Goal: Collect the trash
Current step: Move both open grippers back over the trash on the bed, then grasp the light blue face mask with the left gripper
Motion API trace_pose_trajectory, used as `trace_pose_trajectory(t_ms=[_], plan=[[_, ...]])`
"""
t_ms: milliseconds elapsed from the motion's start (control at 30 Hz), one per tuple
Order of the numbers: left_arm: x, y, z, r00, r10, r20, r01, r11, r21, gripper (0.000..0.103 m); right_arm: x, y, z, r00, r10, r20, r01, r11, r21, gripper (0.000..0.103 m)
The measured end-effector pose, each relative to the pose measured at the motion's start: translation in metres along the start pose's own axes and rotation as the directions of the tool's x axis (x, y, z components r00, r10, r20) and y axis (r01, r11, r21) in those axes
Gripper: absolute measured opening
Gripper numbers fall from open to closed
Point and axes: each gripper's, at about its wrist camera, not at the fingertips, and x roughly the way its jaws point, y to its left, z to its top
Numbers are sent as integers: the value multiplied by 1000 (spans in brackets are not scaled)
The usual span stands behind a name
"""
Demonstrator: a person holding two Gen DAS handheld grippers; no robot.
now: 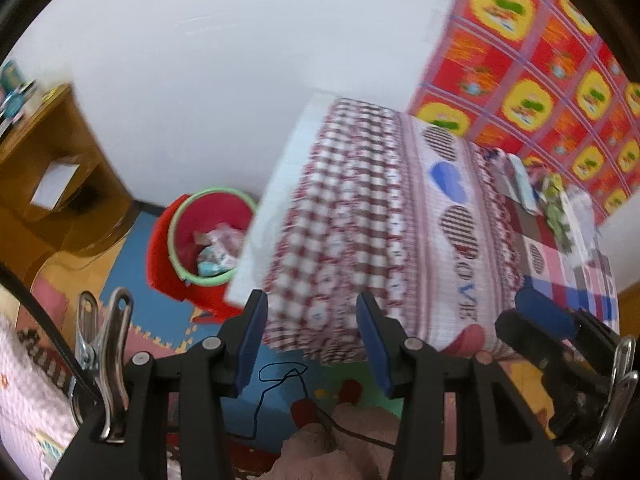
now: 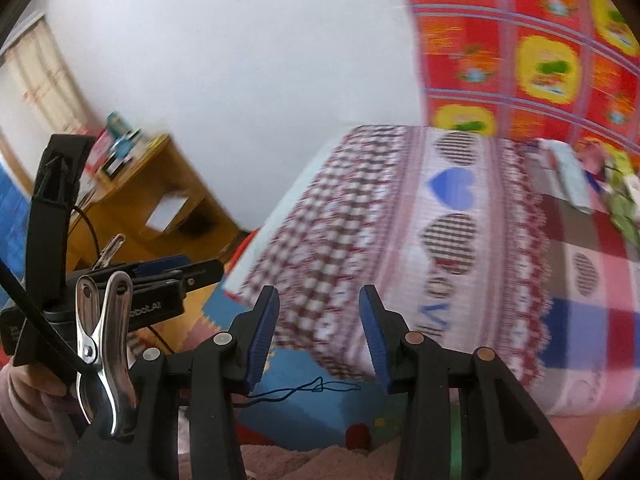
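A red bin [image 1: 160, 256] with a green rim stands on the floor beside the bed and holds crumpled wrappers [image 1: 218, 252]. On the checked bedsheet [image 1: 400, 220], at its far right end, lie green and white wrappers [image 1: 556, 204], seen blurred in the right wrist view too [image 2: 620, 200]. My left gripper [image 1: 312, 320] hangs open over the bed's corner with nothing between its blue pads. My right gripper [image 2: 320, 312] is open and empty as well, above the bed's edge. Its fingers [image 1: 540, 312] show at the lower right of the left wrist view.
A wooden desk [image 1: 52, 160] with clutter on top stands left of the bin against the white wall. Coloured foam mats [image 1: 132, 280] cover the floor. A red and yellow patterned cloth [image 1: 540, 60] hangs behind the bed. A loose blue thread [image 1: 280, 376] dangles under the fingers.
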Motion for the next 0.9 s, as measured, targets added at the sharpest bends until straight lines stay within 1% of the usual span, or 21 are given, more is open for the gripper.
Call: trace_pose_trajectory(t_ms=[133,267,367,467,567,667,800,900], plan=[[6,-39,12,999,-39,6,38,997,72,48,-18,-35,-3,998,-51,31,49,996,70,43],[15,-77,23,997,-74,4,73,988,138,48,-33,-78,-5,993,-105,48,98,987,129,43],[23,-111,33,995,-98,3,96,980,172,49,-40,-109,-7,990,-132,43,124,980,158,43],[31,-144,40,992,-123,-13,123,973,197,48,-48,-141,-5,988,-150,38,142,974,177,43],[43,-178,47,991,-133,-25,136,967,217,48,-53,-173,-4,987,-160,26,152,969,195,43],[57,-216,58,985,-168,-49,175,959,223,49,-56,-201,-1,987,-161,22,153,967,206,43],[70,-259,75,983,-180,-39,184,949,255,48,-53,-235,2,983,-180,-37,183,962,204,43],[81,-291,87,981,-188,-42,193,941,277,49,-49,-257,2,984,-168,-62,178,963,202,43]])
